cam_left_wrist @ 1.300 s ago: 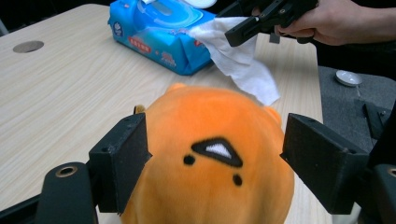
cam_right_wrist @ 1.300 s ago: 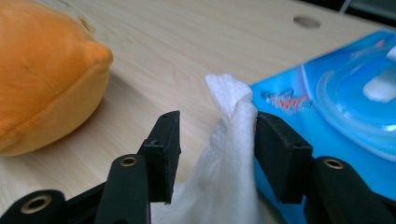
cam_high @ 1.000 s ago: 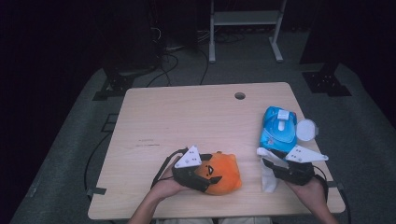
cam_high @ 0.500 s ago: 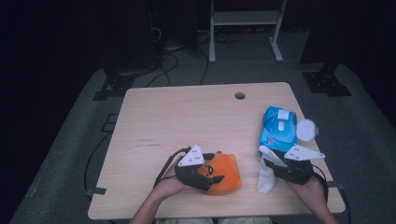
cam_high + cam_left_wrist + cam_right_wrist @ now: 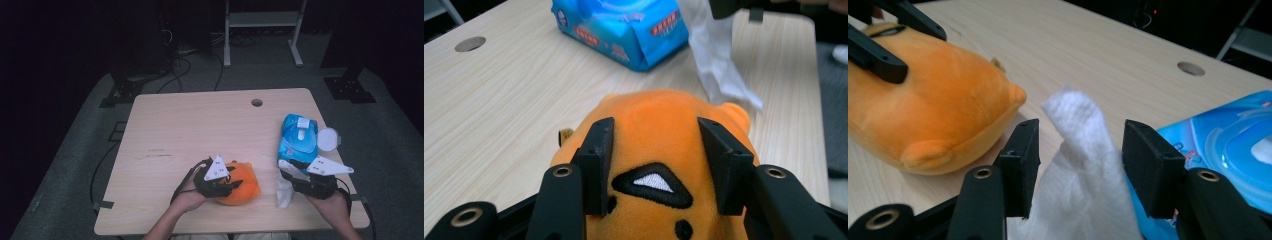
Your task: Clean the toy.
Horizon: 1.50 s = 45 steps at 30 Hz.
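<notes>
Two grippers work the table's near edge: the left gripper clamps the orange plush toy, while the right gripper, jaws spread, straddles a white wet wipe. Beyond lies the blue wipes pack.

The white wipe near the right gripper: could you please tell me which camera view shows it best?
The right gripper view: the white wipe rises between its black jaws, fuzzy texture plain. The left gripper view shows the wipe hanging beyond the orange plush toy. The high view shows a small pale strip beside the blue wipes pack.
</notes>
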Motion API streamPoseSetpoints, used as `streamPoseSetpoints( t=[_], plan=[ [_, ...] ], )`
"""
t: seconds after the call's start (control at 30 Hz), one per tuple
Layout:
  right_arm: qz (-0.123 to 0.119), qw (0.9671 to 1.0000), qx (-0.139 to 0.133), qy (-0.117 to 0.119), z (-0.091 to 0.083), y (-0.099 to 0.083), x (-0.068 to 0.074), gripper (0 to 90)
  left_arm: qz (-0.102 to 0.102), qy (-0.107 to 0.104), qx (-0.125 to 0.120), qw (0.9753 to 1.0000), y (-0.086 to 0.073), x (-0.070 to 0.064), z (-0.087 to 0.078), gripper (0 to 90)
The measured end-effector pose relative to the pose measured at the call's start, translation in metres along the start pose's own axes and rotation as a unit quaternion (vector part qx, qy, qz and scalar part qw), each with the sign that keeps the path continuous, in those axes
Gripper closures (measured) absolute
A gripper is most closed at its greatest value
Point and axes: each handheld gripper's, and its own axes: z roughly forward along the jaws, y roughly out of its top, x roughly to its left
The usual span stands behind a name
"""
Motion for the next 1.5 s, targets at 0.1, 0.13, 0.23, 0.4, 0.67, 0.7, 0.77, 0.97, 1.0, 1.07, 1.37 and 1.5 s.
streamPoseSetpoints(
  t=[0.1,0.13,0.23,0.4,0.67,0.7,0.77,0.97,1.0,1.07,1.37,1.5],
  plan=[
    [0.009,0.9998,-0.016,0.009,-0.004,0.003,-0.002,48.3,-0.014,0.005,-0.012,0.9998,0.002,0.008,0.0,52.6],
    [0.011,0.9997,-0.018,0.01,-0.004,0.004,-0.003,48.3,-0.017,0.008,-0.015,0.9997,0.004,0.01,-0.001,52.7],
    [0.022,0.9994,-0.022,0.017,-0.005,0.004,-0.005,48.0,-0.021,0.017,-0.025,0.9993,0.01,0.018,-0.003,52.9],
    [0.036,0.9988,-0.02,0.028,-0.003,0.002,-0.007,47.2,-0.009,0.043,-0.031,0.9986,0.025,0.034,-0.002,52.8],
    [0.042,0.9982,-0.011,0.042,0.003,-0.002,-0.006,46.4,-0.004,0.087,-0.031,0.9957,0.039,0.065,0.009,51.8],
    [0.044,0.9981,-0.01,0.043,0.004,-0.002,-0.005,46.3,-0.008,0.092,-0.026,0.9954,0.037,0.068,0.011,51.5],
    [0.045,0.9979,-0.011,0.046,0.004,-0.003,-0.006,45.9,-0.01,0.1,-0.02,0.9947,0.032,0.074,0.014,51.4],
    [0.057,0.9969,-0.01,0.054,0.005,-0.007,-0.007,45.2,-0.026,0.084,0.007,0.9961,0.008,0.076,0.024,47.7],
    [0.058,0.9967,-0.01,0.055,0.005,-0.007,-0.007,45.0,-0.034,0.078,0.001,0.9964,0.006,0.075,0.023,45.5],
    [0.061,0.9964,-0.011,0.058,0.005,-0.006,-0.006,44.8,-0.044,0.073,-0.005,0.9963,0.007,0.075,0.018,37.4],
    [0.07,0.9957,-0.007,0.06,0.006,-0.007,-0.008,42.9,-0.045,0.071,-0.007,0.9965,0.007,0.067,-0.014,22.3],
    [0.073,0.9955,-0.004,0.059,0.006,-0.008,-0.008,41.7,-0.051,0.074,-0.01,0.9959,-0.001,0.065,-0.027,20.4]
  ],
)
